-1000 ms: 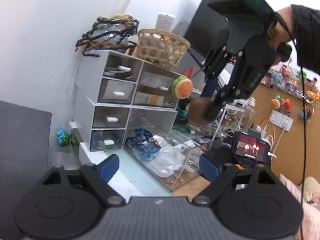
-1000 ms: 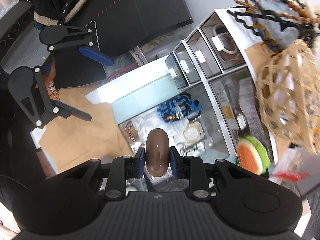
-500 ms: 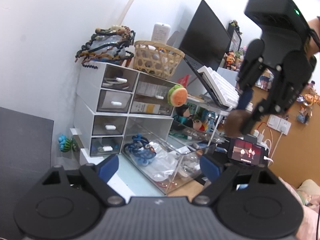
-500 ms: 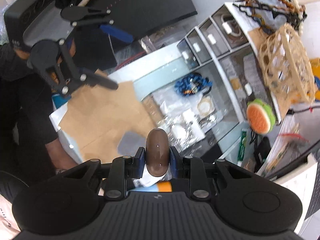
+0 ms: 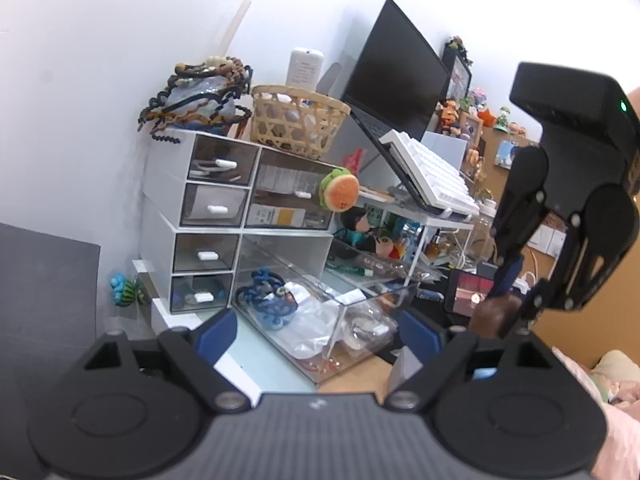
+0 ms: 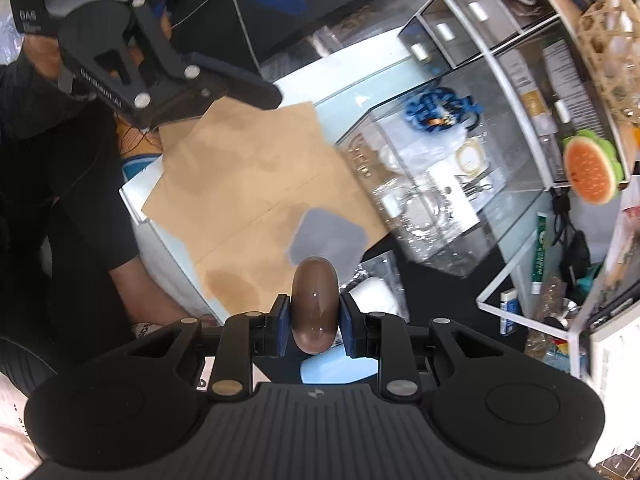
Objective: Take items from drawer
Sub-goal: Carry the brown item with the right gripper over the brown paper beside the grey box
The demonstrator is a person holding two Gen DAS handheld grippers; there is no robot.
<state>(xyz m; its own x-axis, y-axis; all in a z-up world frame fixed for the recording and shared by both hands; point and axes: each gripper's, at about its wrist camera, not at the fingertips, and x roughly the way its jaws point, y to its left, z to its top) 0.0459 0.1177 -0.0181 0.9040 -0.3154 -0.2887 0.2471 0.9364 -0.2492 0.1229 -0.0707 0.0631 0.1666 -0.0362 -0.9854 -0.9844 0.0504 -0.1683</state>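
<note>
My right gripper [image 6: 314,322] points straight down, shut on a glossy brown oval object [image 6: 314,304], above the brown cardboard sheet [image 6: 248,184] and a grey patch. In the left wrist view the right gripper [image 5: 508,320] hangs at the right with the brown object [image 5: 494,316] between its blue pads. The clear drawer [image 5: 320,316] is pulled out of the white organiser [image 5: 160,196]; it holds a blue coiled item [image 5: 268,300] and clear plastic bags. My left gripper [image 5: 316,332] stands open and empty, facing the drawer; the same left gripper [image 6: 256,44] shows open at the upper left of the right wrist view.
A wicker basket [image 5: 298,124] and a pile of hair bands sit on top of the organiser. A burger-shaped toy [image 5: 340,190] hangs at its right corner. A laptop with a white keyboard [image 5: 432,176] stands on a rack. A phone [image 5: 468,294] glows behind. A light blue object [image 6: 336,366] lies below the right gripper.
My right gripper has carried the brown object away from above the open drawer, out over the cardboard and lower. The left gripper has stayed put and open.
</note>
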